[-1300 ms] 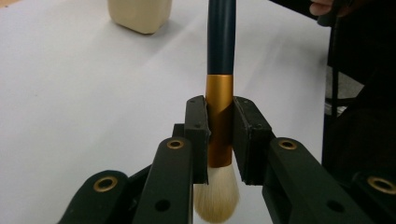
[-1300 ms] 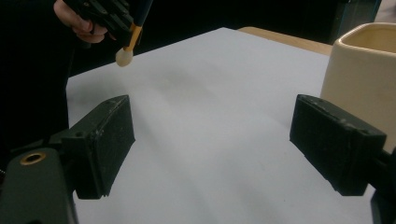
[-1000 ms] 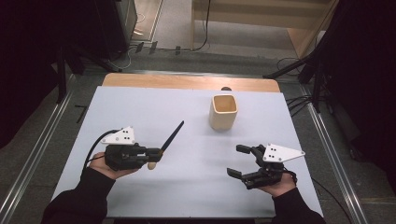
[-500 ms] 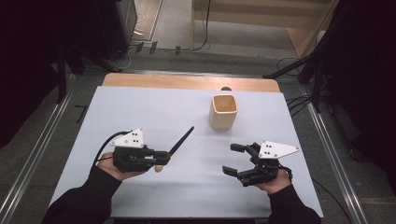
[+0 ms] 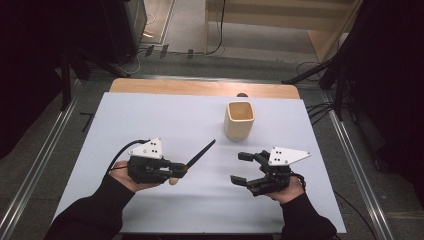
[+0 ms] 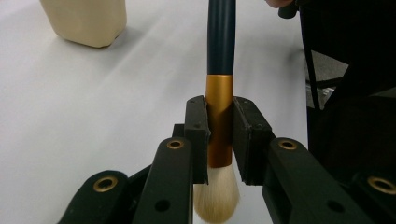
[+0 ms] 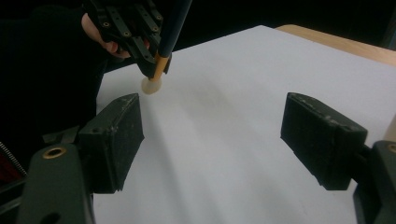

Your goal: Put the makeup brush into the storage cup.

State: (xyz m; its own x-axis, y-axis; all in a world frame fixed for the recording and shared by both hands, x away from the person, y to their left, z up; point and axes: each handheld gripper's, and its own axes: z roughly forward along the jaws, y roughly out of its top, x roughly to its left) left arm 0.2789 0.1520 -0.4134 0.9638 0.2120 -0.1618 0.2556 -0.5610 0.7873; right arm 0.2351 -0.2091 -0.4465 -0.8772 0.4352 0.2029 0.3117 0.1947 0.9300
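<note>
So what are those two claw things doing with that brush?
A person holds a gripper in each hand over a white table. The left gripper is shut on a makeup brush, pinching its gold collar, with the dark handle aimed toward a beige cup standing farther back. The right gripper holds nothing; its jaws have just been closing a little but stand wide apart. The brush is not in the cup yet.

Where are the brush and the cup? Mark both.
brush (image 6: 219, 100): left gripper view, on the gold ferrule between the pads.
cup (image 5: 239, 126): high view, on its front wall.
</note>
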